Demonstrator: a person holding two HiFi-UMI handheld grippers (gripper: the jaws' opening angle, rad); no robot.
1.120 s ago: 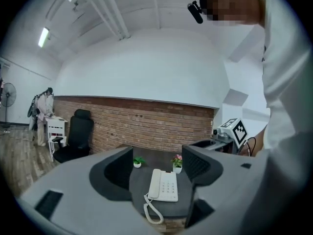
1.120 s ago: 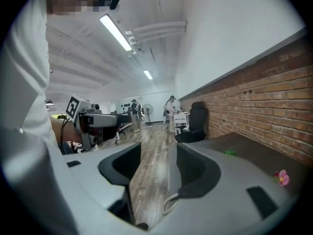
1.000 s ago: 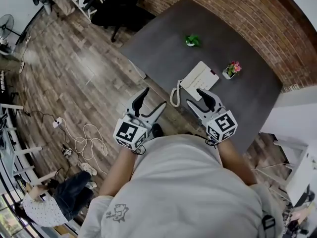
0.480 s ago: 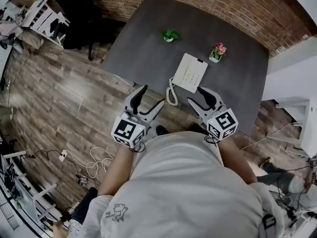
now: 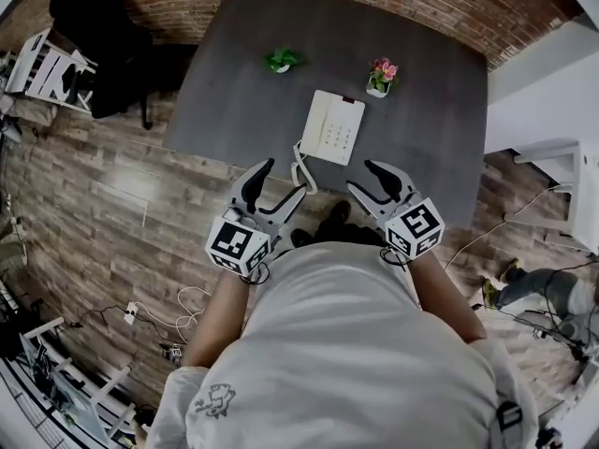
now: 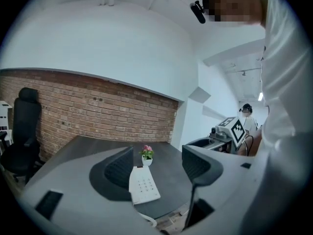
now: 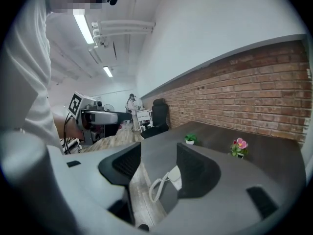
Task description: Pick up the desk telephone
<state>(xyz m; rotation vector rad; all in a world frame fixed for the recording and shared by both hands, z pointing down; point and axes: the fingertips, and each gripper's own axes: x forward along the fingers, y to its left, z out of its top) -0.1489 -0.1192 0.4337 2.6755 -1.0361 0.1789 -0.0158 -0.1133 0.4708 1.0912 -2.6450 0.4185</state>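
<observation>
Head view: where does the desk telephone (image 5: 329,127) sit?
— Flat on the grey counter (image 5: 234,82), near the front edge. Its coiled cord (image 5: 299,168) hangs toward the person and a flower pot (image 5: 381,76) stands just beyond it.
— How far along is the task?
— Barely begun, judging by the layout. The phone is untouched, both grippers are short of it, and the reach, grip and lift all remain.
— And the fingers (image 6: 117,169)?
— The left gripper (image 5: 285,178) has them spread wide with nothing between them. The right gripper (image 5: 359,176) is likewise apart and empty.
</observation>
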